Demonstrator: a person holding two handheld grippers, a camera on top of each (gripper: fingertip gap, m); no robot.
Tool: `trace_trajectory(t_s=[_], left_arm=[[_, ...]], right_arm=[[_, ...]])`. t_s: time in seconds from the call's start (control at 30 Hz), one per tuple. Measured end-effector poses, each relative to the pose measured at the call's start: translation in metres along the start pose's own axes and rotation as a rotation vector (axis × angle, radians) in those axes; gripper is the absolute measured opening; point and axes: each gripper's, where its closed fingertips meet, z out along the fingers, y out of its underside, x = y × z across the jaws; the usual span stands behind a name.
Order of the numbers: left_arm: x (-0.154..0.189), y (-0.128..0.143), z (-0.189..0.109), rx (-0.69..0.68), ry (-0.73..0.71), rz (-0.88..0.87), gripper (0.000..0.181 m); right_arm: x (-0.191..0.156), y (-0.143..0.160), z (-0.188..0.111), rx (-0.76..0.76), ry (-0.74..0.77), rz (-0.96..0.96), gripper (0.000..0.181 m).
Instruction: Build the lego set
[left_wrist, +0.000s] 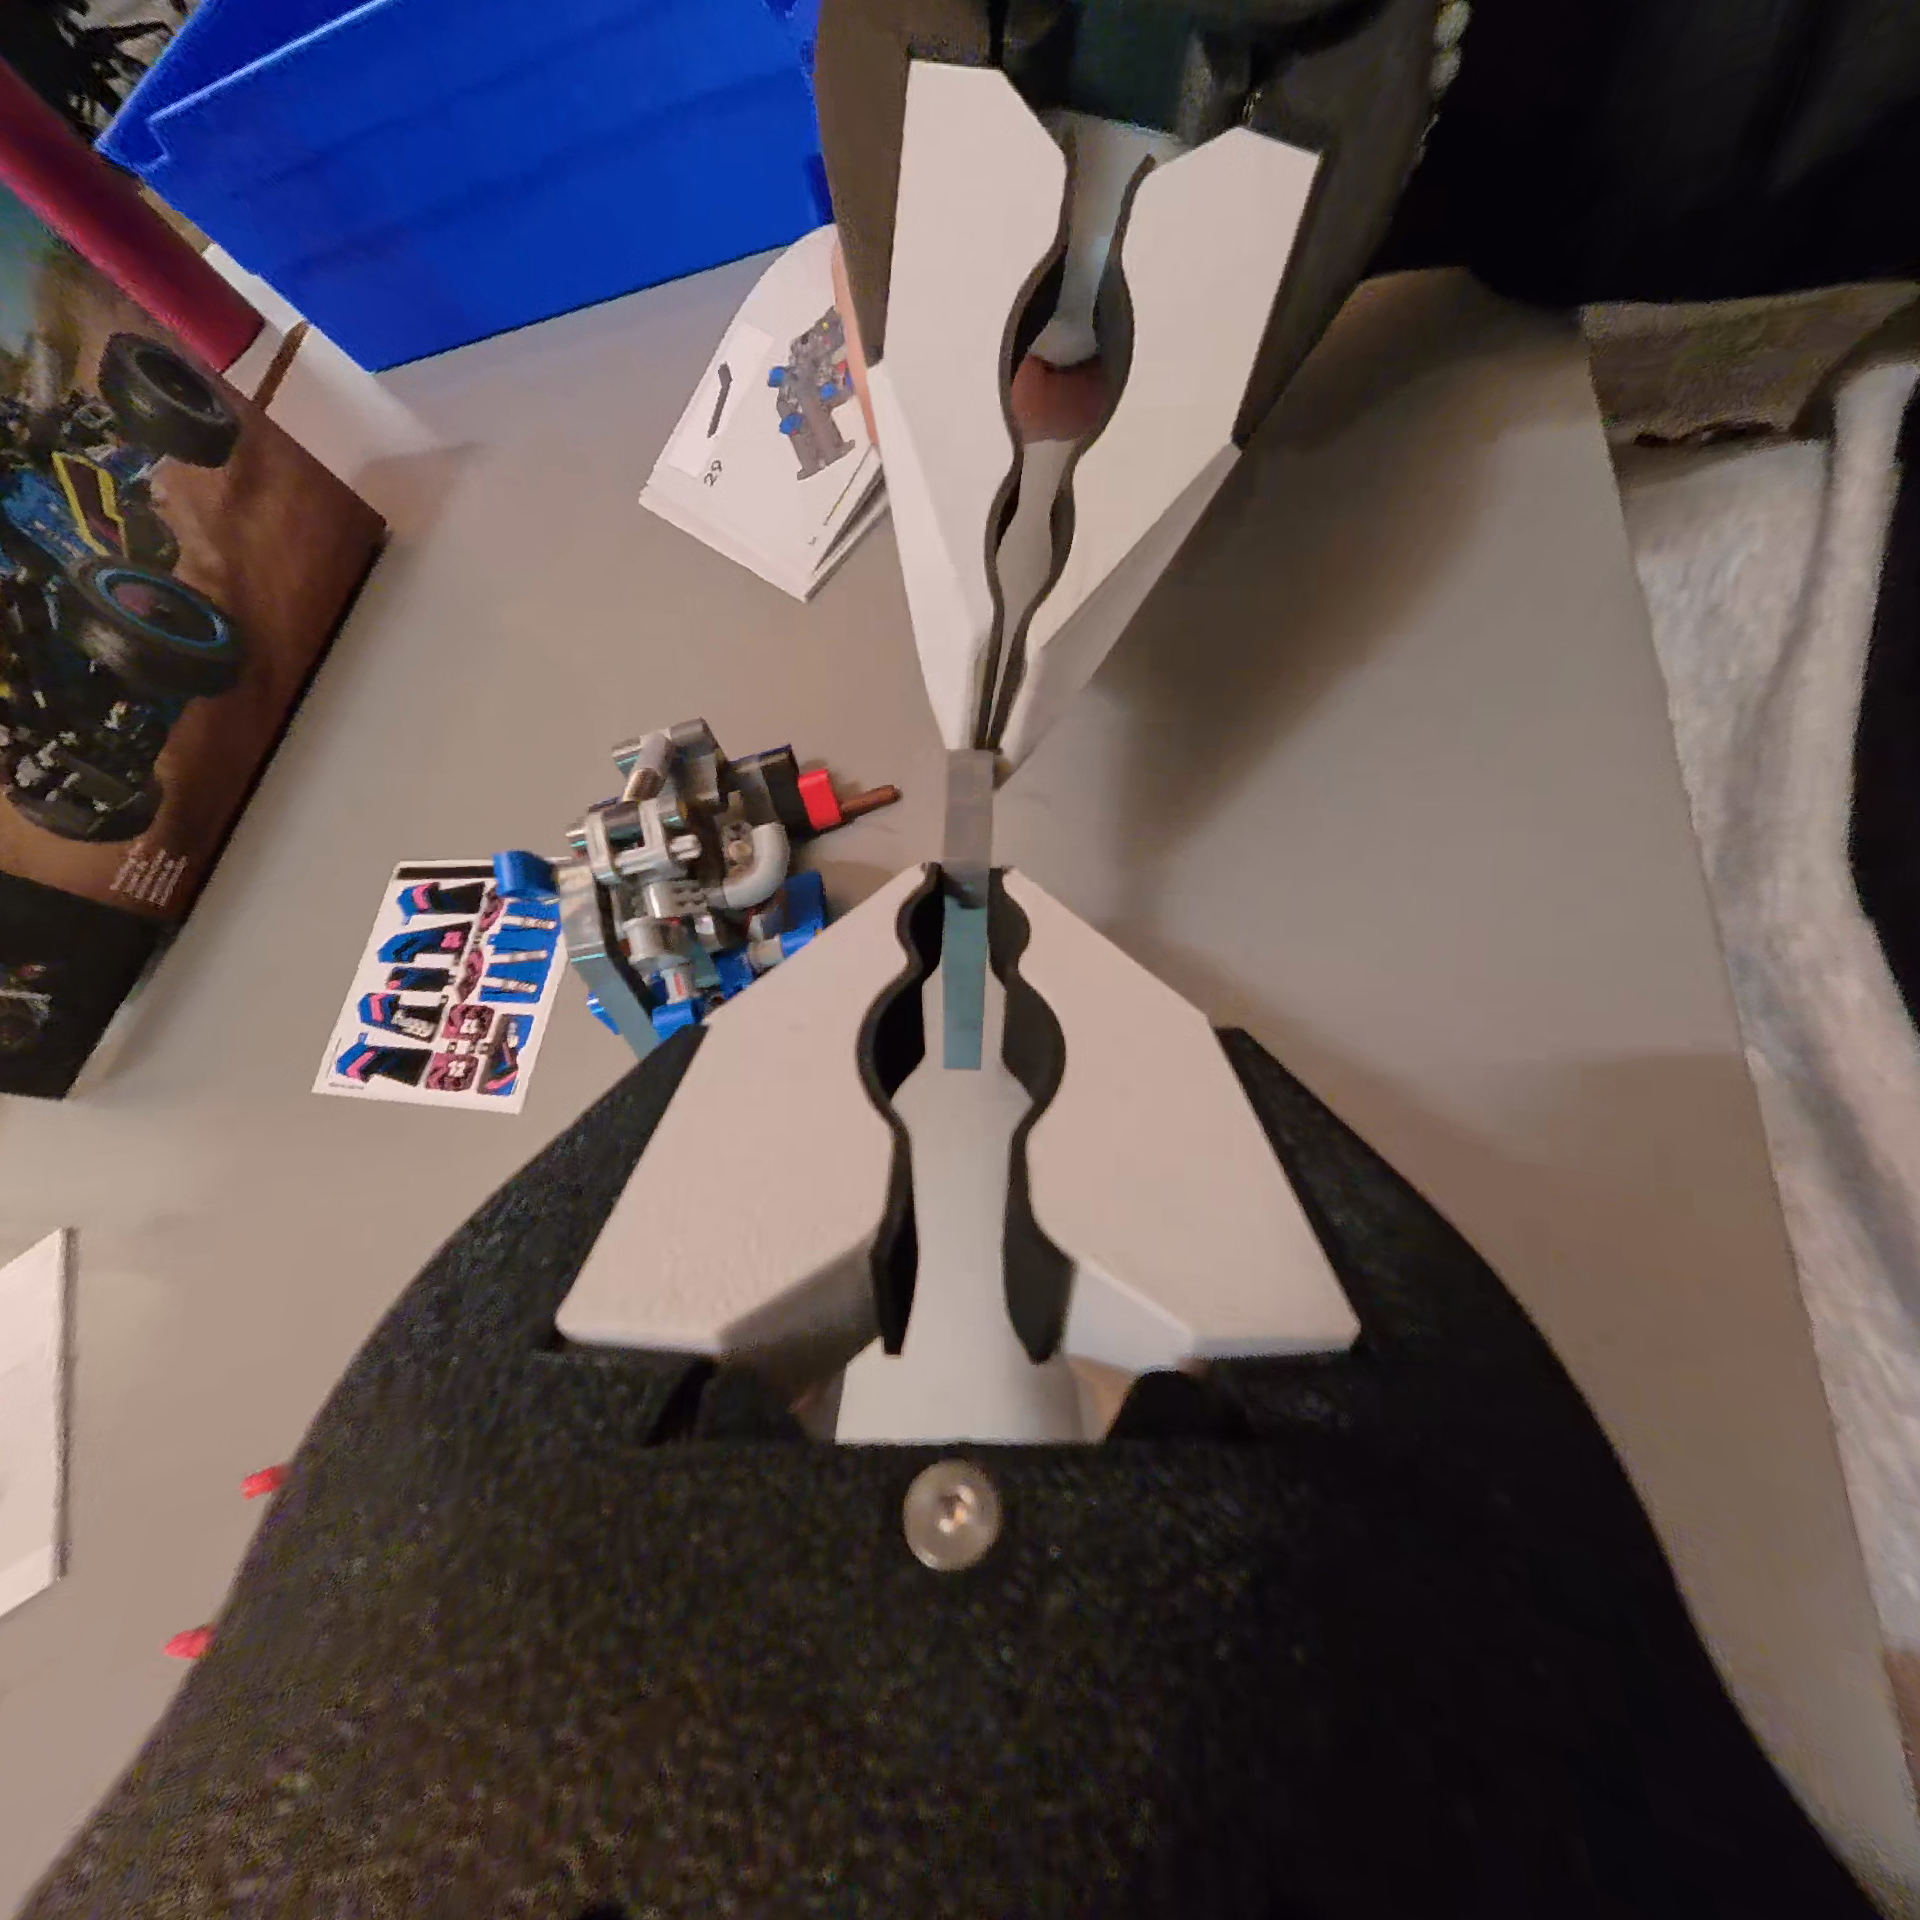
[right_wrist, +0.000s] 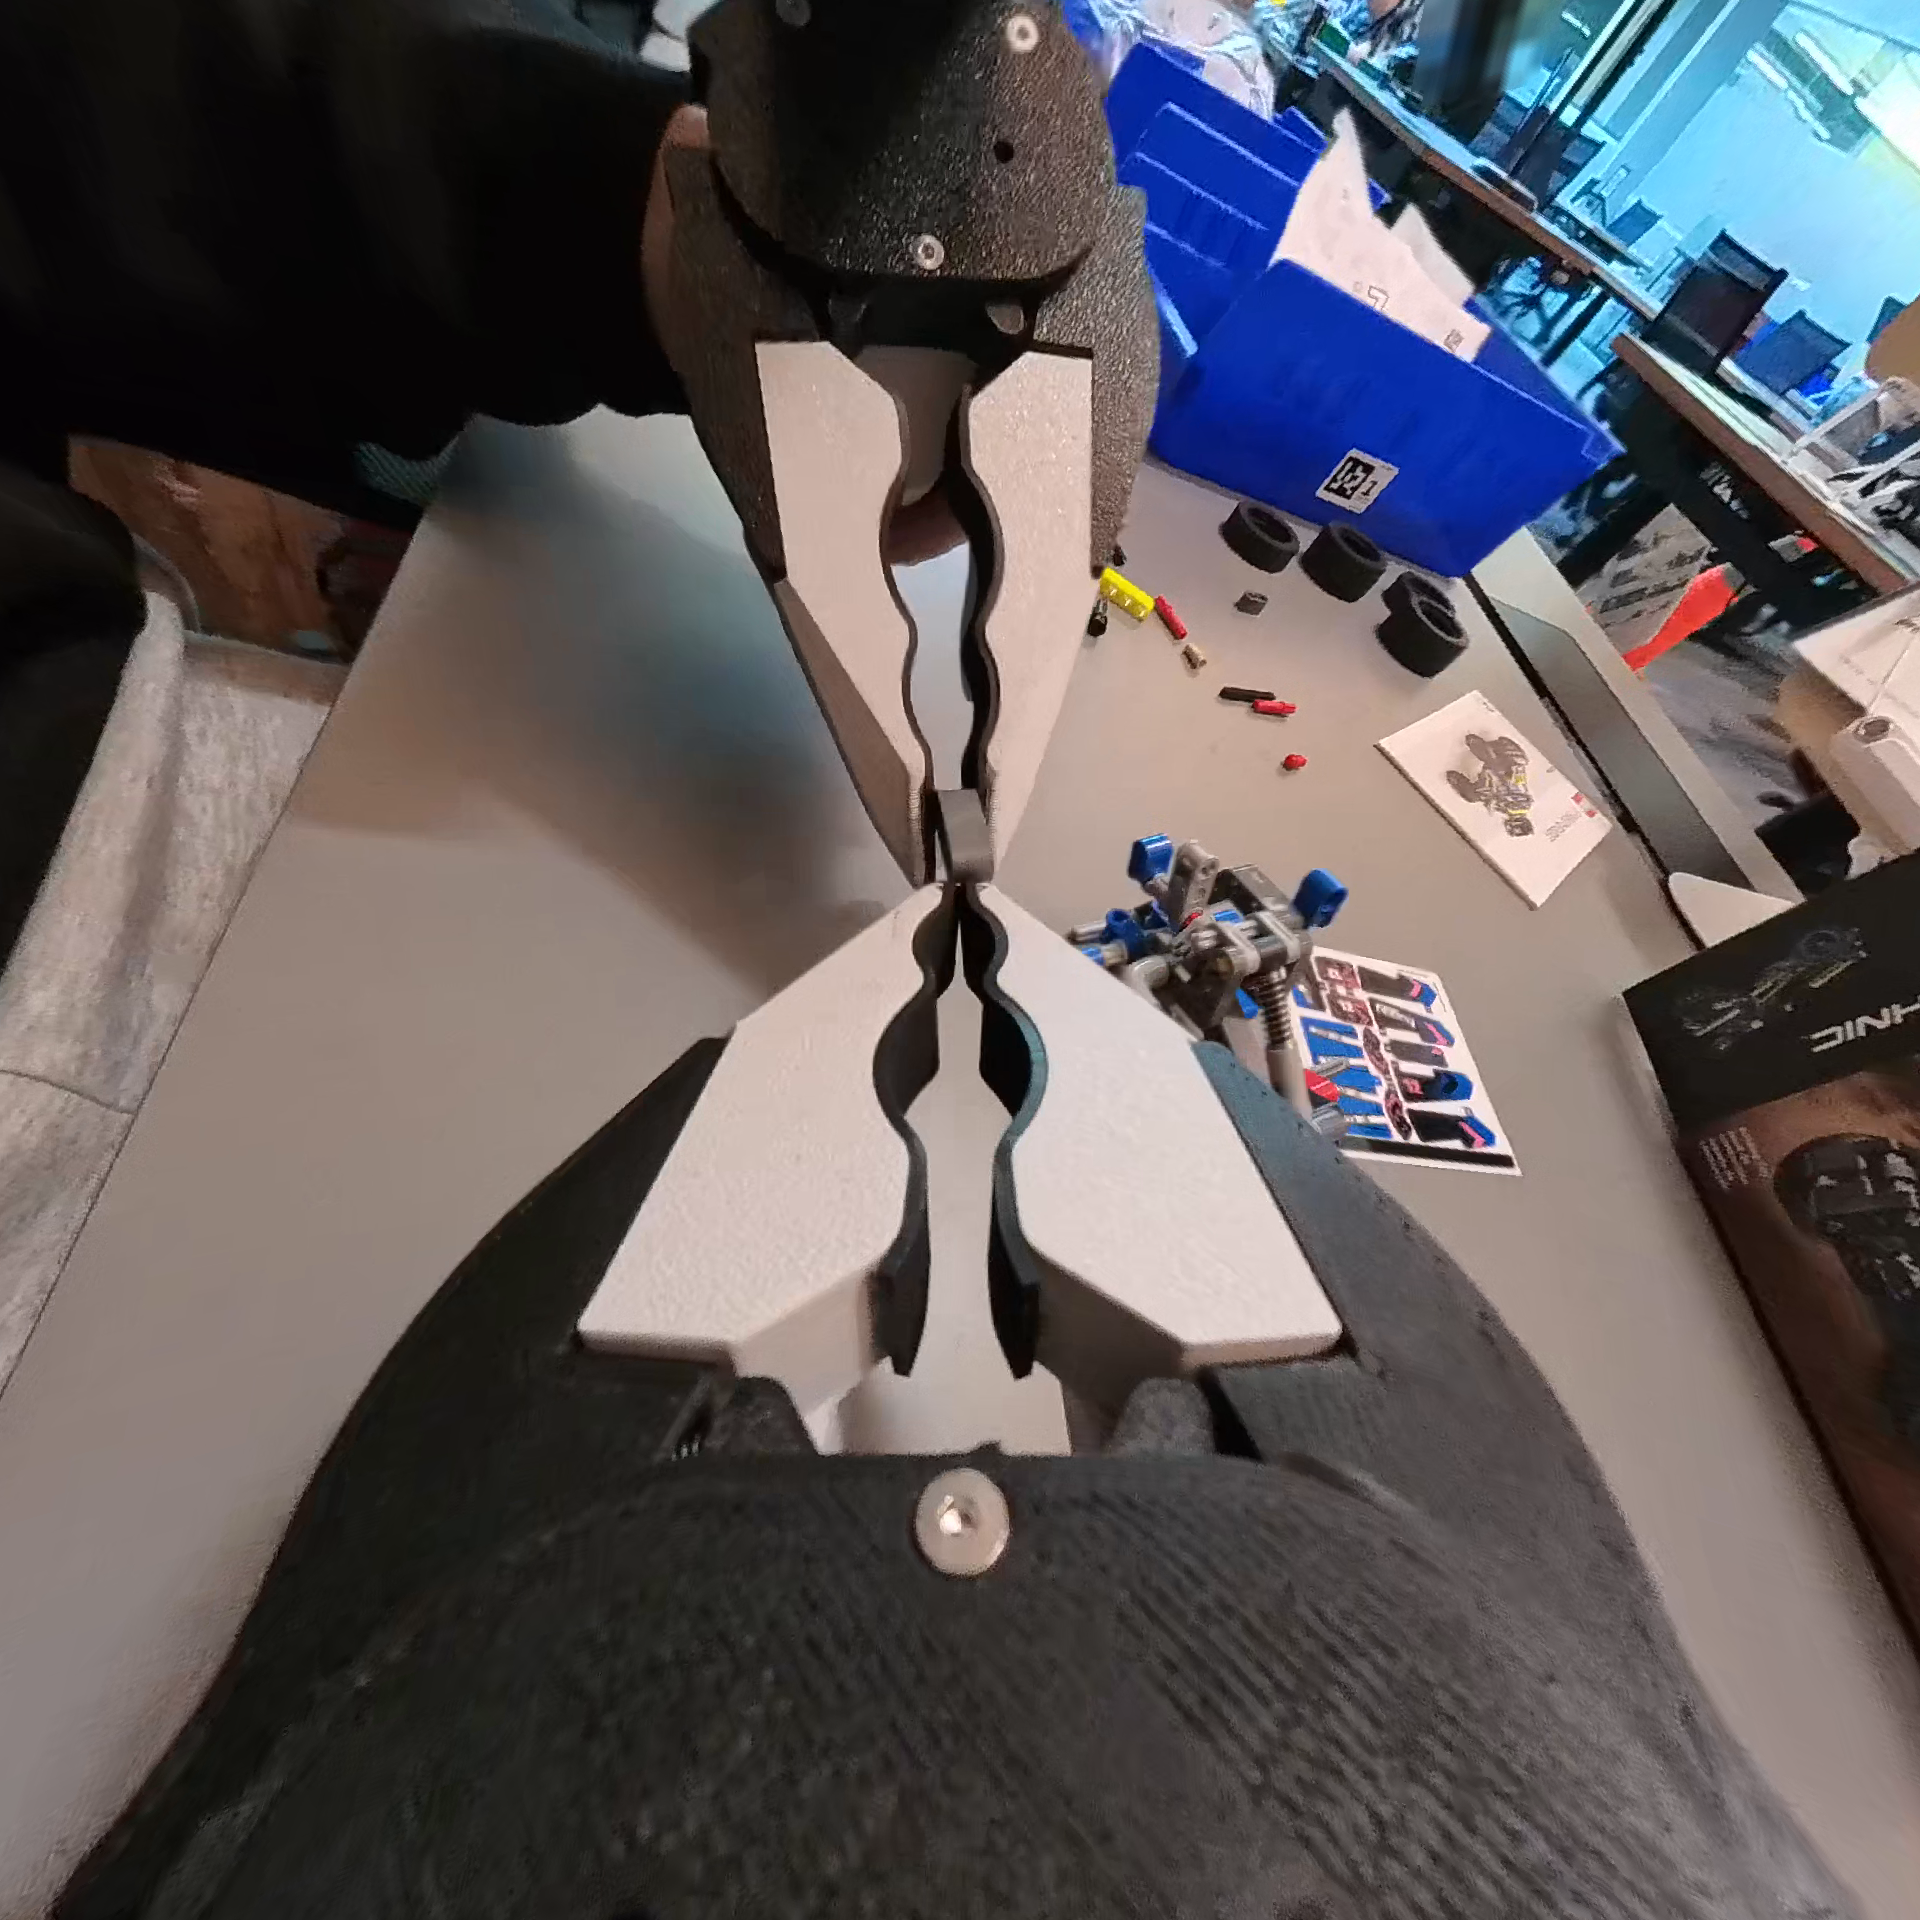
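My left gripper (left_wrist: 961, 878) is shut on a thin grey beam (left_wrist: 968, 810) and holds it above the grey table (left_wrist: 1351, 831). The beam runs along the jaws and sticks out past the fingertips. In the right wrist view, the left gripper (right_wrist: 961, 821) comes down from the top with the beam (right_wrist: 966, 844) between its tips. My right gripper (right_wrist: 958, 904) faces it tip to tip. Its pads are closed together right at the beam's free end. It also shows in the left wrist view (left_wrist: 985, 740). The part-built grey and blue Lego model (left_wrist: 686, 873) (right_wrist: 1216, 935) lies on the table beside both grippers.
A sticker sheet (left_wrist: 442, 982) (right_wrist: 1392, 1060) lies by the model, and a red piece with a brown axle (left_wrist: 831, 800) behind it. An instruction booklet (left_wrist: 769, 457), blue bins (right_wrist: 1351, 405), black tyres (right_wrist: 1340, 561), small loose pieces (right_wrist: 1164, 618) and the set's box (right_wrist: 1808, 1091) are around. Left and right tips are no more than a few centimetres apart.
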Motion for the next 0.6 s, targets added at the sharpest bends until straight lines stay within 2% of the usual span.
trace_trajectory(t_s=[0.1, 0.17, 0.4, 0.6], left_arm=[[-0.001, 0.002, 0.001, -0.013, -0.019, 0.033, 0.005], [-0.003, -0.001, -0.001, 0.009, -0.025, 0.027, 0.005], [-0.006, 0.000, -0.007, 0.017, -0.035, 0.031, 0.005], [-0.004, 0.000, -0.003, 0.014, -0.032, 0.053, 0.005]], right_arm=[[-0.001, 0.002, 0.001, -0.024, 0.031, -0.005, 0.000], [-0.004, 0.000, 0.000, -0.012, 0.031, 0.015, 0.011], [0.001, -0.007, 0.004, 0.034, 0.173, 0.022, 0.021], [0.006, -0.012, -0.002, 0.117, 0.187, 0.047, 0.021]])
